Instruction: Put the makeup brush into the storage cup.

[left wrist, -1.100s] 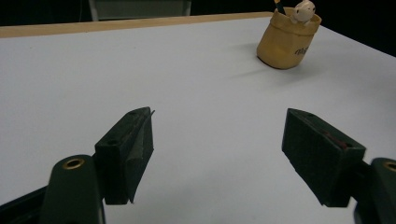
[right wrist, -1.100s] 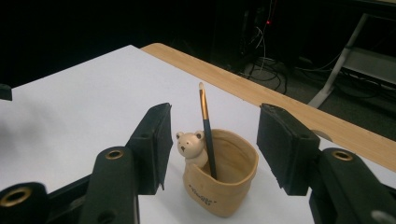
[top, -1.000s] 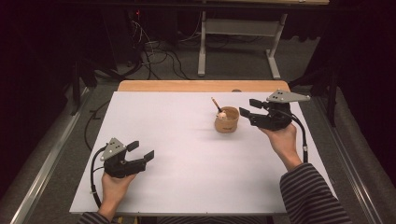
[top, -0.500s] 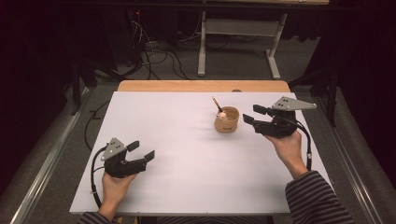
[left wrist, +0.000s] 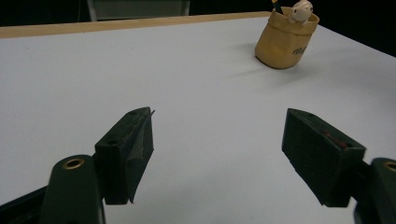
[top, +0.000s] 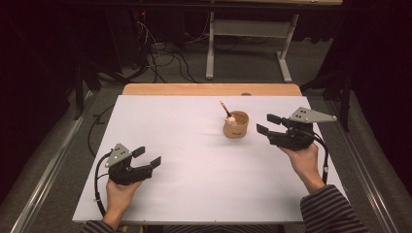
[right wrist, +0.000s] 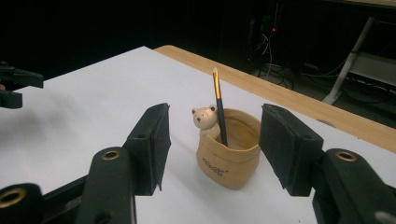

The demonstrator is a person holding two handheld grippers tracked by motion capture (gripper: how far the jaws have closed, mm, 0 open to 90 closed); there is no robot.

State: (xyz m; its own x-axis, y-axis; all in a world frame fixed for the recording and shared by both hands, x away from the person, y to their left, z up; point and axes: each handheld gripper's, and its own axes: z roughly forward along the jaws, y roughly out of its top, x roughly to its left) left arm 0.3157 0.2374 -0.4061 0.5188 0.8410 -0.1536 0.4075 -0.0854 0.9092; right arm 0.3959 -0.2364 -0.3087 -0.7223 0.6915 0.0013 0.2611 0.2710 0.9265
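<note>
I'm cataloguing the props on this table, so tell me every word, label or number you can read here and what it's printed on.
Tan holder: a short dark printed word low on its side, too small and blurred to read; in the left gripper view it also shows partly, perhaps starting "Ni", not legible.
Pencil standing in it: no readable text.
White table, both grippers: no text visible.

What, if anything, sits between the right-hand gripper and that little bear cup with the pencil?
Nothing visible. The right gripper has its jaws open and aimed at the cup, with only bare white table between them. The pencil stands inside the cup, not in the way.
</note>
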